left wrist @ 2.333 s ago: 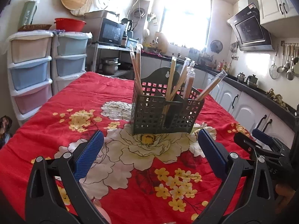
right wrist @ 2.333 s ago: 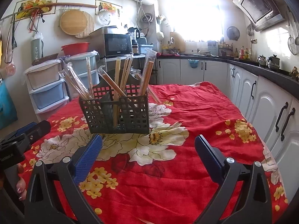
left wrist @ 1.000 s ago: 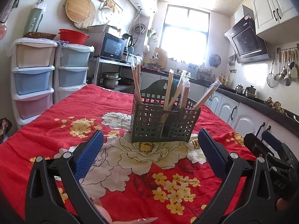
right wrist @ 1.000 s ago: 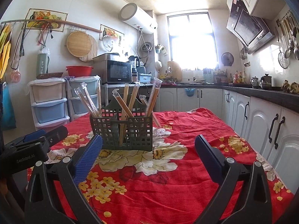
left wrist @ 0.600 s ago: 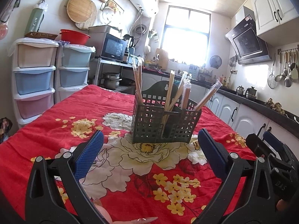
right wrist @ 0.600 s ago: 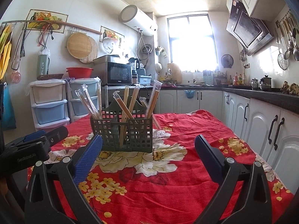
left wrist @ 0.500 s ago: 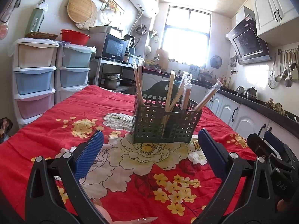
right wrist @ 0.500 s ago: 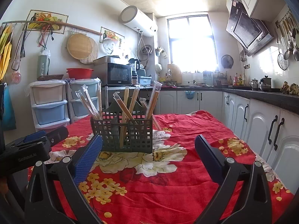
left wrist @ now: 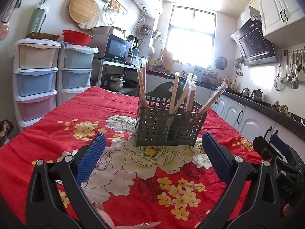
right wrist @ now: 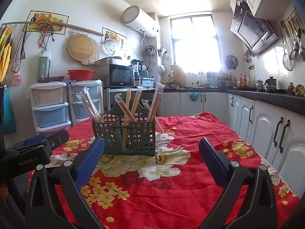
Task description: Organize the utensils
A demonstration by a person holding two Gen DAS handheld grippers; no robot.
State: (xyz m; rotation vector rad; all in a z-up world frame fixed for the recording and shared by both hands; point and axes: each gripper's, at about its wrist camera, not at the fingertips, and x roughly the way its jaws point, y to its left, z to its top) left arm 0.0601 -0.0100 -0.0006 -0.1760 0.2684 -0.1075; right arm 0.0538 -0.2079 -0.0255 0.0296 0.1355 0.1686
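Note:
A dark green lattice utensil basket (left wrist: 169,127) (right wrist: 126,139) stands upright on the red flowered tablecloth (left wrist: 63,118) (right wrist: 200,133), divided into compartments. Several pairs of wrapped chopsticks (left wrist: 177,93) (right wrist: 133,103) lean out of it. One wrapped pair (right wrist: 159,125) seems to lie on the cloth behind the basket's right side. My left gripper (left wrist: 152,152) is open and empty, short of the basket. My right gripper (right wrist: 151,153) is also open and empty, with the basket just beyond its left finger. Each gripper shows at the edge of the other's view.
Stacked plastic drawers (left wrist: 35,80) stand left of the table. Kitchen cabinets (right wrist: 266,131) and a dark counter run along the right. A microwave (left wrist: 118,48) sits on a shelf behind, beside the window. A pale shiny object (left wrist: 139,224) pokes in at the bottom edge.
Both cameras have dropped lower and tipped up to a level view since 2.3 s ago, showing more ceiling. The basket and chopsticks have not moved. Both grippers stayed open.

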